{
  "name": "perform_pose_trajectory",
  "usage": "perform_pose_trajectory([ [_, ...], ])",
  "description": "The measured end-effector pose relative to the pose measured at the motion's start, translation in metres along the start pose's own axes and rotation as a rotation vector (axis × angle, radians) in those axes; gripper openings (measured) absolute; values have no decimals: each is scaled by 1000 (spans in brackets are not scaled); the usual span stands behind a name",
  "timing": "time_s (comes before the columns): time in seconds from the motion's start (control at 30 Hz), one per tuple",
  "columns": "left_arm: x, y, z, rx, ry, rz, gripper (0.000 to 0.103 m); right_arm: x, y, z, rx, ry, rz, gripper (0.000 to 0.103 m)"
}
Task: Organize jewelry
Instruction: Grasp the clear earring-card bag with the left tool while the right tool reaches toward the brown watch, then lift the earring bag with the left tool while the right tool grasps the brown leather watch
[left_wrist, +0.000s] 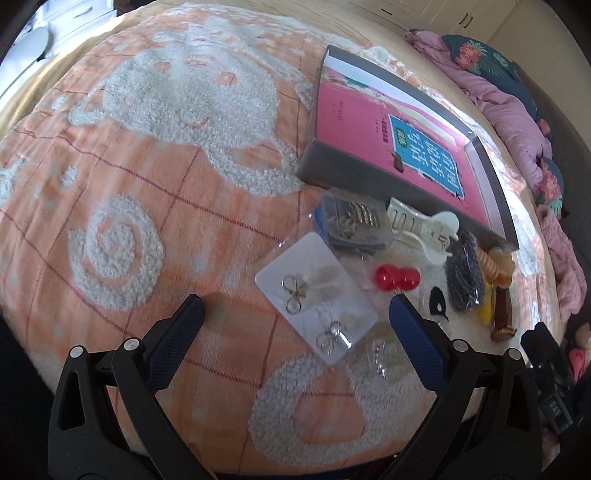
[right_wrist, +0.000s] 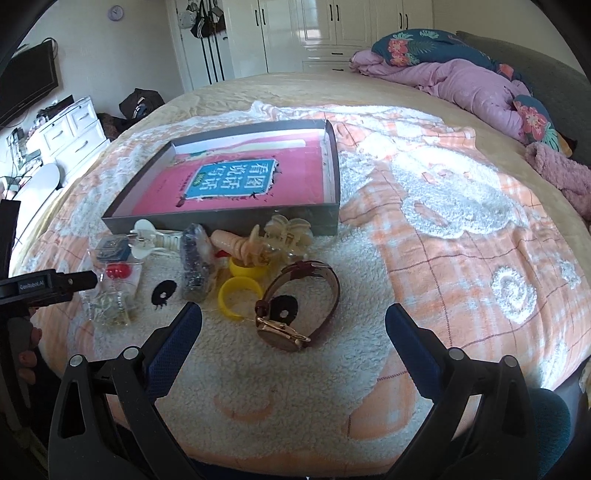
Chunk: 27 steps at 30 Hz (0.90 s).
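Left wrist view: the left gripper (left_wrist: 295, 306) is spread wide and holds nothing, poised over a clear packet of silver ring-shaped earrings (left_wrist: 316, 295) lying flat on the orange and white blanket (left_wrist: 147, 184). Just beyond it a red bead pair (left_wrist: 397, 277), a white hair claw (left_wrist: 424, 230) and a grey tray (left_wrist: 369, 177) with a pink book are seen. Right wrist view: the right gripper (right_wrist: 293, 325) is likewise wide apart and empty. Between its fingers a brown-strapped watch (right_wrist: 299, 306) with a gold case is noted, beside two yellow rings (right_wrist: 240, 290) and a beige hair claw (right_wrist: 288, 230), all near the tray's front wall.
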<state>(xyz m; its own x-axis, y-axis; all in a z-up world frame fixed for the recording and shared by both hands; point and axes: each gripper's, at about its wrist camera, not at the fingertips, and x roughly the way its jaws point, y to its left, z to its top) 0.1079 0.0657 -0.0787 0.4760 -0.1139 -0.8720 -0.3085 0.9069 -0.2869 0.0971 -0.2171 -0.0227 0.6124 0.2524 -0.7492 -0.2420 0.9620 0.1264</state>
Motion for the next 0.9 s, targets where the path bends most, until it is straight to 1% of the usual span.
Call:
perform_pose_trajectory([
  [0.03,1,-1,2,3,-5,4,93,3,0,0,5,6,-2,99],
  [0.07,1,-3,3,8,-11,14,89,5,-1,0,9,9,-2,99],
  [0.1,3,-5,5,17,-21,28,83,8,-3,0,13,14,-6,99],
  [0.13,4,-6,7,28,-31,35,80,10,-3,0,17,17,-9,99],
  [0.17,4,-8,7,39,-39,39,74,12,-5,0,24,20,-8,99],
  [0.2,4,-11,7,53,-47,36,66,15,-6,0,28,24,-11,99],
  [0.23,3,-12,8,62,-53,28,61,17,-7,0,31,26,-14,99],
  [0.3,2,-18,7,97,-73,22,46,22,-9,0,38,32,-21,99],
  [0.33,1,-20,6,112,-79,20,43,23,-10,0,42,37,-23,99],
  [0.37,0,-21,6,122,-85,17,41,25,-12,0,48,42,-22,99],
  [0.57,-5,-17,7,150,-121,18,38,40,-19,2,72,73,-8,99],
  [0.73,-15,-7,12,132,-160,20,38,51,-15,5,33,71,6,99],
  [0.77,-18,-5,14,129,-168,22,38,52,-14,5,23,68,9,94],
  [0.8,-19,-3,15,125,-172,21,38,52,-14,5,12,68,10,86],
  [0.83,-22,-1,17,121,-179,20,38,50,-14,4,7,63,14,82],
  [0.9,-26,0,19,116,-193,22,38,46,-15,2,-2,57,68,60],
])
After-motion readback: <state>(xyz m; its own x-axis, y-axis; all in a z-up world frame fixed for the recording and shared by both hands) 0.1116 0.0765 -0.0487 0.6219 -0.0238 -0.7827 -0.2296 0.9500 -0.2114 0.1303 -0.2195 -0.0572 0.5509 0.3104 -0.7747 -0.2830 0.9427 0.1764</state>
